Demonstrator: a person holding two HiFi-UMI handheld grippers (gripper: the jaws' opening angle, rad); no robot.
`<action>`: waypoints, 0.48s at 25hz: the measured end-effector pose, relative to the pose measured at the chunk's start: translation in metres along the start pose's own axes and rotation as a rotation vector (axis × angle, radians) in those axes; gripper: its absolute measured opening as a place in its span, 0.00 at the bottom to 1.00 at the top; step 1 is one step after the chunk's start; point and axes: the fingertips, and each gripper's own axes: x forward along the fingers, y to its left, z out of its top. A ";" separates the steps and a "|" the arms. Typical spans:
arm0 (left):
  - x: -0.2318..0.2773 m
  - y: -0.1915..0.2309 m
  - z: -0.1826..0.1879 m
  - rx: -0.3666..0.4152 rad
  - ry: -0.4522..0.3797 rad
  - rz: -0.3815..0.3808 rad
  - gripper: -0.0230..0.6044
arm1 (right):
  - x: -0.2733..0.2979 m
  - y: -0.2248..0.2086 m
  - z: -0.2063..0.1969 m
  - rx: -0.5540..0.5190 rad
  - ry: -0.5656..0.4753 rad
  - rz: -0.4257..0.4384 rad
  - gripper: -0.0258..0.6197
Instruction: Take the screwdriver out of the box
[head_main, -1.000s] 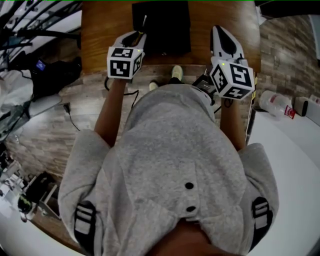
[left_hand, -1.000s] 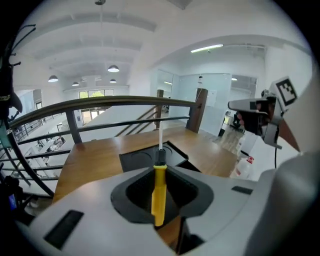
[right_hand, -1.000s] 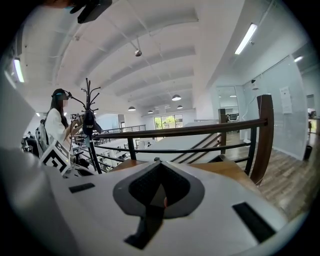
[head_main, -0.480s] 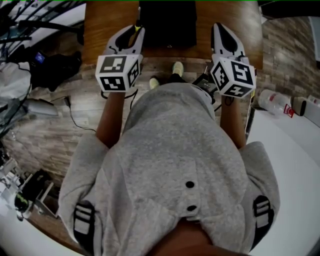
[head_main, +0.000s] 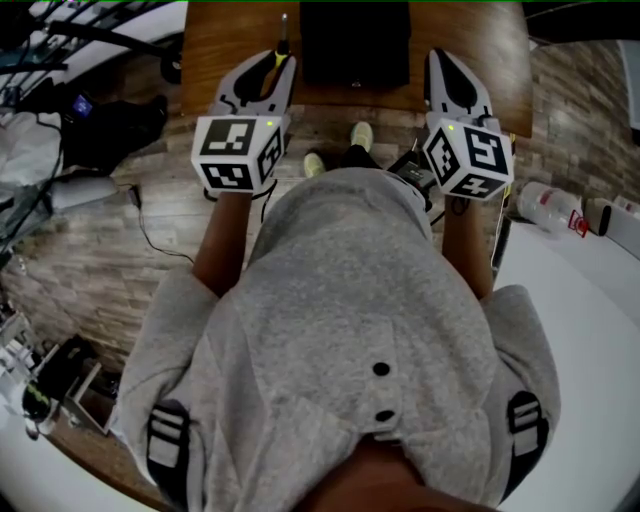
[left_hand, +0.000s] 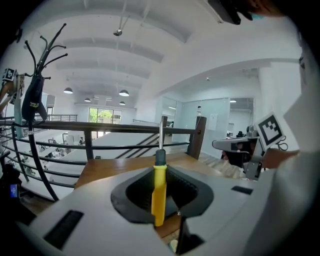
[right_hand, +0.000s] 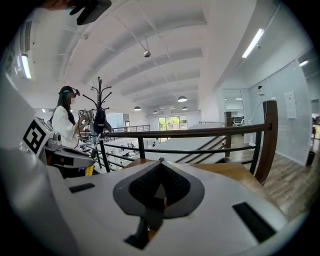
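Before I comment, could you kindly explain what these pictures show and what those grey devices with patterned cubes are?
No robot here: a person in a grey hoodie holds a two-jaw gripper in each hand; the cubes belong to the grippers. The head view looks down from a camera on the person's head; the other two views come from cameras riding on each gripper, looking along its jaws. A black box sits on the wooden table. The left gripper grips a yellow-handled screwdriver, outside the box. The right gripper has its jaws together, empty.
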 end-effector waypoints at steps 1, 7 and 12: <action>-0.006 0.001 -0.001 0.001 -0.006 -0.001 0.17 | -0.002 0.005 0.000 -0.003 -0.001 0.000 0.06; -0.033 0.024 -0.005 -0.005 -0.032 -0.017 0.17 | -0.003 0.042 -0.006 -0.023 0.010 -0.010 0.06; -0.057 0.022 -0.006 -0.012 -0.064 -0.048 0.17 | -0.017 0.060 -0.008 -0.055 0.018 -0.029 0.06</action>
